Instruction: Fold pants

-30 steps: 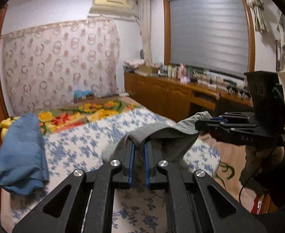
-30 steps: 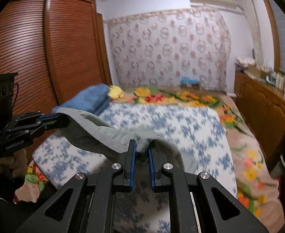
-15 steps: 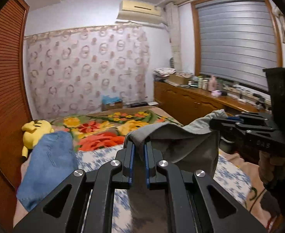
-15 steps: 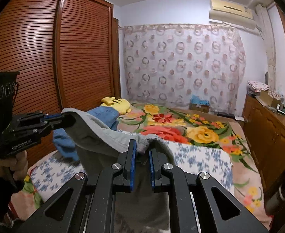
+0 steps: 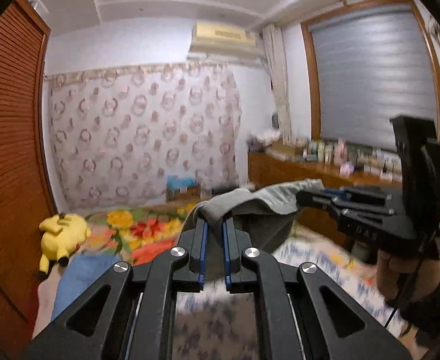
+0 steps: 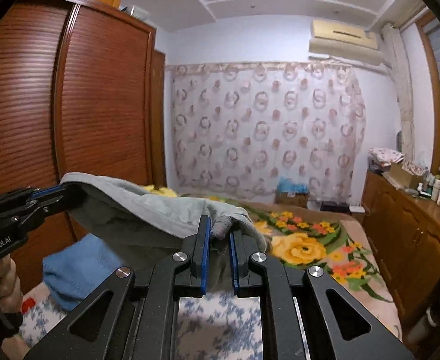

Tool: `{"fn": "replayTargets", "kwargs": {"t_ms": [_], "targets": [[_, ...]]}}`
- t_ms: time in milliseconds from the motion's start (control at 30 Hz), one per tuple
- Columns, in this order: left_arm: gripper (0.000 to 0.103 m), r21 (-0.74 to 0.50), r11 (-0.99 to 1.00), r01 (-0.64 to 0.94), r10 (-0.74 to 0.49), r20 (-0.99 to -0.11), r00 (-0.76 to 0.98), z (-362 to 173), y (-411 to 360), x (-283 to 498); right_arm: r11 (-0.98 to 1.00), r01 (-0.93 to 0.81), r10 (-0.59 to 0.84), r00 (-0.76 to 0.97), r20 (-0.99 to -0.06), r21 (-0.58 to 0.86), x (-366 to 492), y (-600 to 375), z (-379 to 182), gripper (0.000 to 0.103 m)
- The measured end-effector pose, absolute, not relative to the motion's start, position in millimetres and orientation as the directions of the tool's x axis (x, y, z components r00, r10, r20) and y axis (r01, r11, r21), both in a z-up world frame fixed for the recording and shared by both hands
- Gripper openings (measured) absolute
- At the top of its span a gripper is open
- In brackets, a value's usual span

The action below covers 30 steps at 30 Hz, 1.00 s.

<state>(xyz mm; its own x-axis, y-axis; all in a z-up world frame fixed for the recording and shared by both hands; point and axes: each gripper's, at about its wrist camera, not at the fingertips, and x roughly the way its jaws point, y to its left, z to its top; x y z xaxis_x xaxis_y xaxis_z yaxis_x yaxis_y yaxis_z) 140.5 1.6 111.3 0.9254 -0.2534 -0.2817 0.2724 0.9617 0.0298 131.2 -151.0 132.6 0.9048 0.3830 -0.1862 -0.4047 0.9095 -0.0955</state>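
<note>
Both grippers hold the grey pants (image 6: 148, 207) up in the air above the bed (image 6: 220, 309), by one edge stretched between them. The left gripper (image 5: 214, 225) is nearly closed, its blue pads pinching a bunched fold of cloth; the right gripper (image 6: 220, 234) is likewise closed onto a wad at the other end. The rest of the pants hangs below, mostly hidden behind the grippers.

The step in hand looks like lifting and spreading the pants before laying them flat. Next, the 2 grippers would likely need to lower together, keeping the edge taut, so the cloth lands smooth on the bed, clear of the blue garment (image 6: 79, 270).

Readable writing: "GenRobot.AI" on the left gripper in the right view, and "DAS" on the right gripper in the left view.
</note>
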Motion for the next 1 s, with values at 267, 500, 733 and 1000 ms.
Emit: {"fn": "replayTargets", "kwargs": {"t_ms": [267,500,733,1000], "targets": [[0.010,-0.007,0.961,0.276,-0.242,-0.502,0.830,7,9,113,0.867,-0.498,0.444,0.792,-0.419,-0.023,126,-154,27,0.011],[0.010,-0.040,0.959,0.281,-0.252,-0.576,0.778,-25,0,88,0.857,-0.515,0.433,0.749,-0.502,-0.029,129,-145,-4,0.011],[0.010,-0.033,0.958,0.285,-0.249,-0.591,0.767,-30,-3,76,0.857,-0.516,0.435,0.737,-0.516,-0.014,113,-159,-10,0.011],[0.010,-0.042,0.954,0.296,-0.259,-0.611,0.748,-49,-6,57,0.856,-0.516,0.440,0.716,-0.542,0.014,91,-164,-36,0.011]]}}
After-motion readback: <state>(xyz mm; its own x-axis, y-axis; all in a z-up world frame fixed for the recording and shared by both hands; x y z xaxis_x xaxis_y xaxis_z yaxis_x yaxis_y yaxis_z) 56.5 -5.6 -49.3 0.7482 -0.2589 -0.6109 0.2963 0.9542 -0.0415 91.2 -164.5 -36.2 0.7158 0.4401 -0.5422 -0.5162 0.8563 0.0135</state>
